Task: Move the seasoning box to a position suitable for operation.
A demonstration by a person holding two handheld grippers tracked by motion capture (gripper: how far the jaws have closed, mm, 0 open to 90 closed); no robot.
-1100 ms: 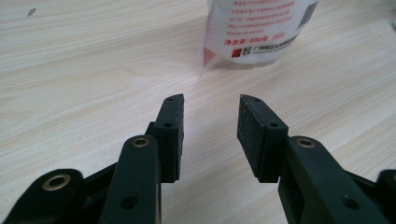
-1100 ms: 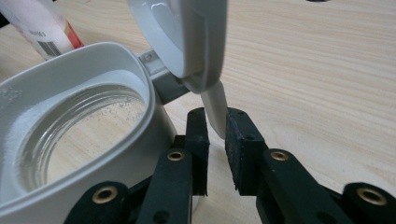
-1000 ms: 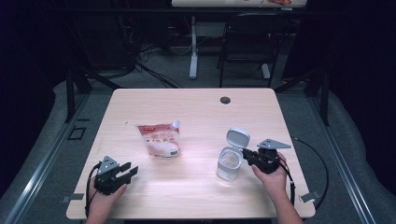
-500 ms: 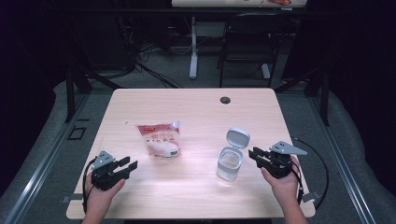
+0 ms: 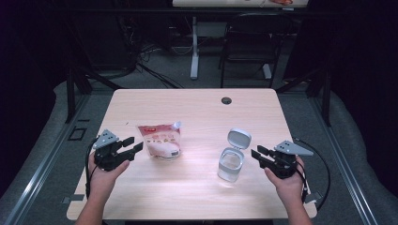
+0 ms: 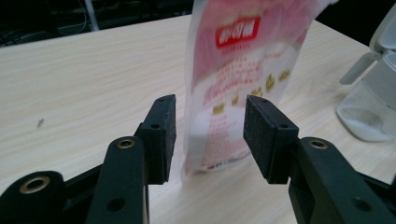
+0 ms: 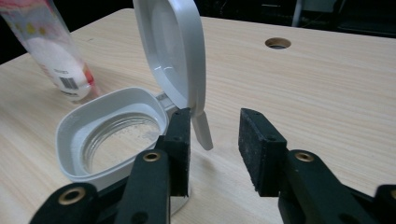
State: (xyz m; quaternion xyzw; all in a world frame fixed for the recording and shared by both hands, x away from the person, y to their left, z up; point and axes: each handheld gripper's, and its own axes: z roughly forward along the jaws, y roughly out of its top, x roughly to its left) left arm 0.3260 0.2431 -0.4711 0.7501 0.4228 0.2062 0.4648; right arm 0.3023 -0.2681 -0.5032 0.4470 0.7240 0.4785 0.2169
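While the pink-and-white plastic refill pouch [image 5: 161, 142] stands upright left of centre on the pale wooden desk [image 5: 197, 108], we hold our left claw [image 5: 127, 146] just beside it, jaws wide and just opened further, nothing between the pads. Our right claw [image 5: 257, 155] sits near the clear glass jar with a grey flip lid [image 5: 231, 161], right of centre; its jaws have just spread wide and grip nothing. With the lid standing open, we judge the filling step is at hand: next, the left claw must close on the pouch and carry it rightward to the jar.
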